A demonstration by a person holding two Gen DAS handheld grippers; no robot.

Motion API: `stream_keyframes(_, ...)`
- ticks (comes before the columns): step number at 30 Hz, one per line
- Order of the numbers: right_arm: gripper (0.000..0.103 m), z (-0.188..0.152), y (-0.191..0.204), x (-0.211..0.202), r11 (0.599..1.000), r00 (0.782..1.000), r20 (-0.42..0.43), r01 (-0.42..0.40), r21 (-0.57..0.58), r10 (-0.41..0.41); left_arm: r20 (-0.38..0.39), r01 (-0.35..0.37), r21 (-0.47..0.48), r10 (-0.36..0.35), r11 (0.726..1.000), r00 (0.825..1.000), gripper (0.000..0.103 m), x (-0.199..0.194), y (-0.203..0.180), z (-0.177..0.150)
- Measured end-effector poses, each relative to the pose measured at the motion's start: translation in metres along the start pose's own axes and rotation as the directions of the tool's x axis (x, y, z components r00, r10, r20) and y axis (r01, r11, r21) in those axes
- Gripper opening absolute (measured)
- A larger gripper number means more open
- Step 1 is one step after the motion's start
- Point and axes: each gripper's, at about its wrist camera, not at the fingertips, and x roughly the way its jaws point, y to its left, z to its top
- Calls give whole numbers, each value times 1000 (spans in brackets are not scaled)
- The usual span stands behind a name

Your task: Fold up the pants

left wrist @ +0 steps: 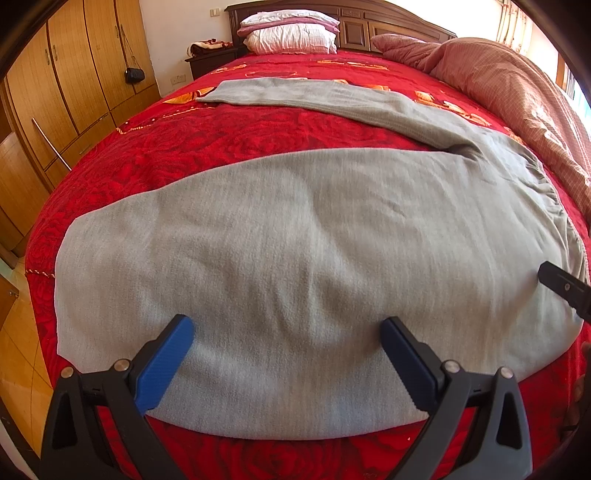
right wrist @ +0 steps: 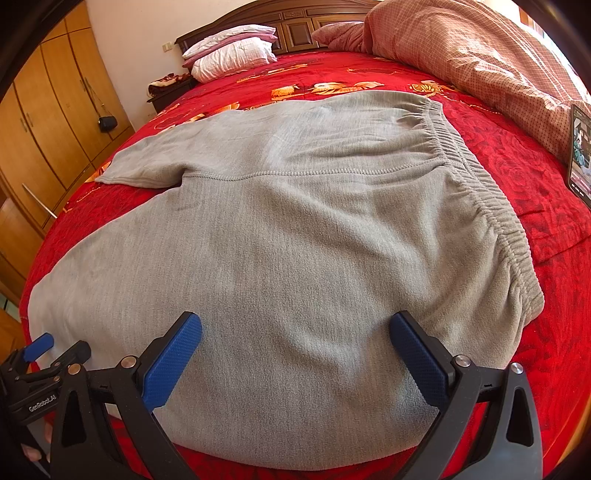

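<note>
Both grippers hover spread wide over grey fleece pants [left wrist: 280, 236] that lie flat on a red rose-patterned bedspread [left wrist: 207, 136]. On the left gripper [left wrist: 286, 363], black arms carry blue textured pads [left wrist: 166, 365], and the jaws stand far apart with nothing between them but the cloth below; whether the pads touch the fleece cannot be told. Just beneath and ahead of it lies the nearer trouser leg, broad and slightly rumpled. Beyond that, the farther leg runs off to the upper left, with a strip of red cover between the two legs. To its right, the black tip of the other tool pokes in at the frame edge.

Over the seat of the pants, close to the near hem edge, the right gripper [right wrist: 295, 360] is equally wide open and clasps nothing. Ahead of it a stitched seam crosses the fabric, and to its right the gathered elastic waistband [right wrist: 476, 192] curves down toward the near edge of the bed. At its lower left, the left tool shows, held by fingers at the frame edge.

Farther ahead of both grippers, white and pink pillows [right wrist: 232, 51] are stacked against a dark wooden headboard [right wrist: 295, 22]. A pinkish checked quilt [right wrist: 480, 55] is heaped far right. Well left stand wooden wardrobe doors [left wrist: 74, 74] with a small black bag [left wrist: 134, 75] hanging on them.
</note>
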Motion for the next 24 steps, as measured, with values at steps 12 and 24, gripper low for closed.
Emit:
stream_keyframes(12,103,-2,3,1,999,1000,-7,25,-24,-25,-1,-1,1,1,1000,1000,103,0,0,0)
stream_keyframes(24,103,5,-1,-16,1000,1000,-21,-12,-11,12,-14,52,15,-52,999,999,103,-4,0,0)
